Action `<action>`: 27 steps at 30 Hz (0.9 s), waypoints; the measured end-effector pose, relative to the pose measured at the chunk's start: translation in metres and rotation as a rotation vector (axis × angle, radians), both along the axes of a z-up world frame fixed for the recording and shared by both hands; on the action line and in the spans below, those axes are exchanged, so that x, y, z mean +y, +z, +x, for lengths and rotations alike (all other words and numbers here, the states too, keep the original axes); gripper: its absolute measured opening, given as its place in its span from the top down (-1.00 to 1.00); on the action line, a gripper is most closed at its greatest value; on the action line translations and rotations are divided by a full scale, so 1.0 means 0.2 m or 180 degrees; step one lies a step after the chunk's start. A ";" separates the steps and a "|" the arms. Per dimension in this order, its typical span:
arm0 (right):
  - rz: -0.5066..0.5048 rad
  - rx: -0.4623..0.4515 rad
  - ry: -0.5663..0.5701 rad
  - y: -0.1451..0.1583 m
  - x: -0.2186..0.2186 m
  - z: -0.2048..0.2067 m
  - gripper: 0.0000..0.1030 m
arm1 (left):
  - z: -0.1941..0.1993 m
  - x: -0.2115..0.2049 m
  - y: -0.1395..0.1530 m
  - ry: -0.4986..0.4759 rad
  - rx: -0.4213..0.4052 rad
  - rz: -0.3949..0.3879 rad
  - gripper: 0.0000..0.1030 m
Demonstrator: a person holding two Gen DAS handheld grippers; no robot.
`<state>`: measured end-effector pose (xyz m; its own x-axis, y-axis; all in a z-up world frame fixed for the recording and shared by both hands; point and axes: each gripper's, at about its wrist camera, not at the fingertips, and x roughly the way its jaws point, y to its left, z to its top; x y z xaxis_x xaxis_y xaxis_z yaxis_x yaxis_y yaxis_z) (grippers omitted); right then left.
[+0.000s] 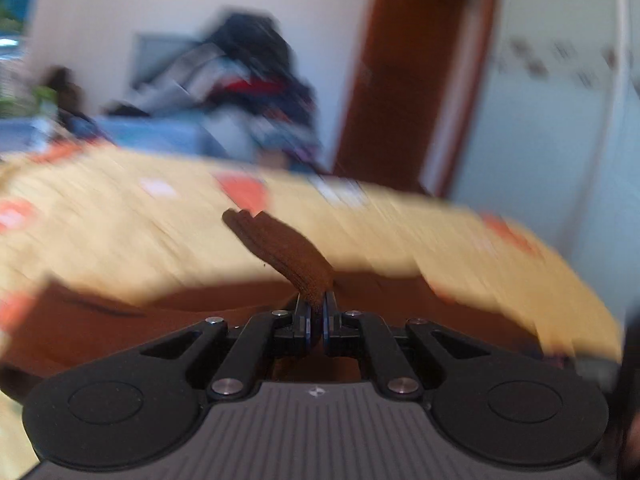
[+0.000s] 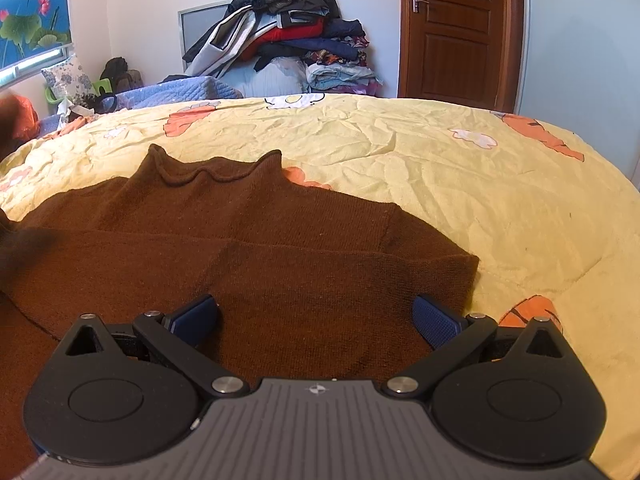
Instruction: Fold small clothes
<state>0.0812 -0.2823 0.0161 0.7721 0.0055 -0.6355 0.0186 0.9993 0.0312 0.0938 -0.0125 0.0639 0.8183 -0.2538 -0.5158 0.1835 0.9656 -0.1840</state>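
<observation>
A small brown knit sweater (image 2: pixel 248 240) lies on the yellow bedsheet (image 2: pixel 460 168), collar away from me, its right sleeve folded across the body. My right gripper (image 2: pixel 316 316) is open and empty, low over the sweater's lower part. My left gripper (image 1: pixel 317 316) is shut on a fold of the brown sweater (image 1: pixel 284 248), which sticks up from between the fingers. The left wrist view is blurred by motion. The rest of the sweater (image 1: pixel 120 320) spreads below the left gripper.
The bedsheet has orange and white prints. A pile of clothes (image 2: pixel 288 28) stands behind the bed against the wall. A brown door (image 2: pixel 456 32) is at the back right. A blue quilt (image 2: pixel 188 90) lies at the bed's far edge.
</observation>
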 end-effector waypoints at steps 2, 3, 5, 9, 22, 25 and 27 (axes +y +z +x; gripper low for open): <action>0.0018 -0.0003 -0.0001 0.00 0.00 0.00 -1.00 | 0.01 -0.13 -0.13 -0.0124 0.0387 0.0313 0.88; 0.0023 -0.0004 -0.0001 0.00 0.00 0.00 -1.00 | -0.02 -0.15 -0.16 -0.0107 0.0486 0.0384 0.87; 0.0026 -0.0005 -0.0001 0.01 0.00 0.00 -1.00 | -0.13 -0.10 -0.17 -0.0123 0.0307 0.0340 0.74; 0.0071 -0.0021 -0.0003 0.01 -0.01 -0.01 -1.00 | -0.30 0.09 -0.17 0.0034 0.0168 0.0120 -0.80; -0.0111 0.0083 0.1095 0.20 0.72 0.03 -0.75 | -0.48 0.40 -0.26 0.0922 0.0163 -0.0555 -0.99; -0.0339 0.0280 0.1122 0.12 0.80 0.09 -0.50 | -0.48 0.41 -0.26 0.0911 0.0151 -0.0620 -0.99; -0.0201 0.0310 0.0943 0.10 0.73 0.10 -0.46 | -0.49 0.42 -0.26 0.0917 0.0134 -0.0697 -0.99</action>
